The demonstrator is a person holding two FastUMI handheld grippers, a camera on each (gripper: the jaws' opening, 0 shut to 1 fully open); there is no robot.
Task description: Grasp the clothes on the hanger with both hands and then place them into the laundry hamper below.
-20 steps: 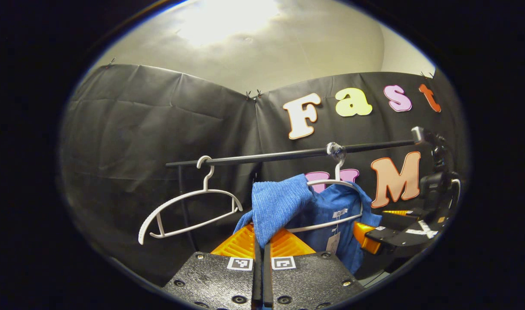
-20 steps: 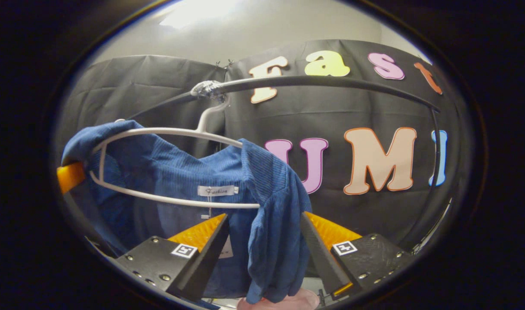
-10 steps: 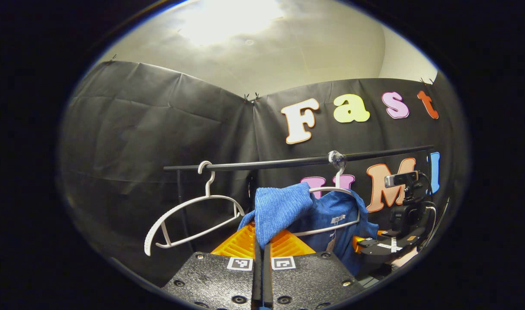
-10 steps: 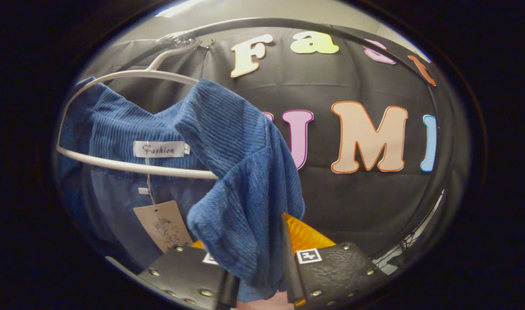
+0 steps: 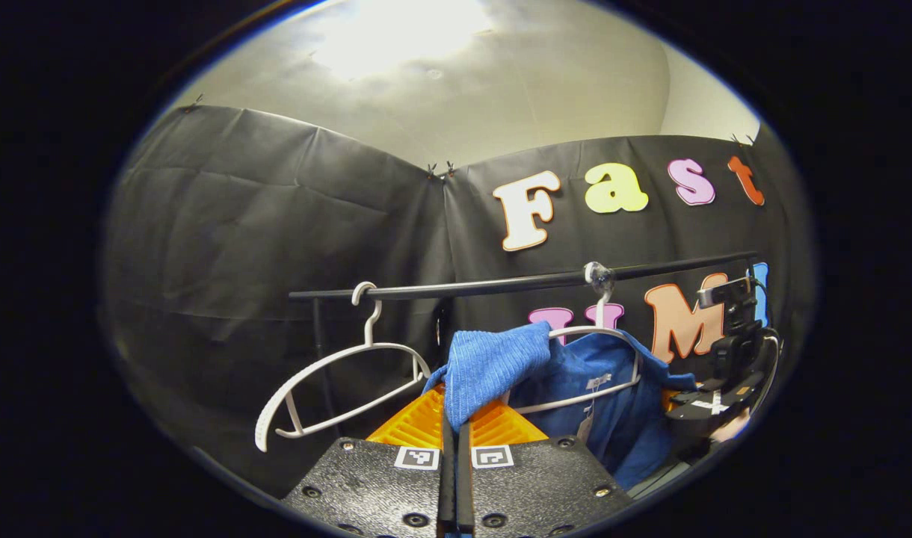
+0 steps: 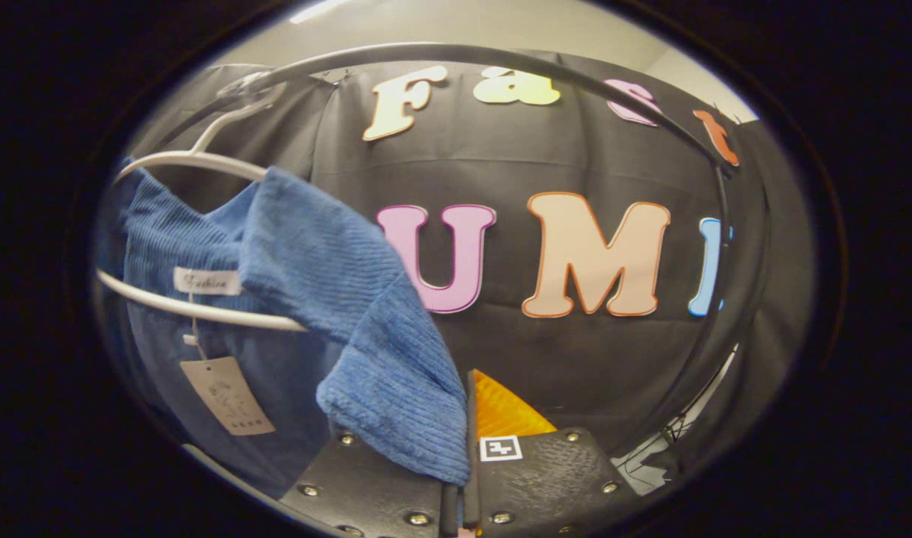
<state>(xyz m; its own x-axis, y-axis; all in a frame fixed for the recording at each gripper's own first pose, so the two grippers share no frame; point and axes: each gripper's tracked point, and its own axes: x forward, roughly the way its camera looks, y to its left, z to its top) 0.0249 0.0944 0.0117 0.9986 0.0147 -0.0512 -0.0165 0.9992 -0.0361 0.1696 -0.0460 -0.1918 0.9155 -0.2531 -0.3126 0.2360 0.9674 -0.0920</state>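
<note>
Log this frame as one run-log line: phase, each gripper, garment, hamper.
phase: both grasps made, lift-off pending | left gripper: shut on blue garment | right gripper: shut on blue garment | garment: on white hanger, on rail | hamper: unseen

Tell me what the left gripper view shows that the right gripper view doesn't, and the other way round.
Left gripper view: a bare white hanger on the rail, the right gripper at the garment's far shoulder, and the left gripper shut on the near one.

Right gripper view: the paper tag under the collar, seen close.

Both: the blue garment on its white hanger, pinched at each shoulder.
</note>
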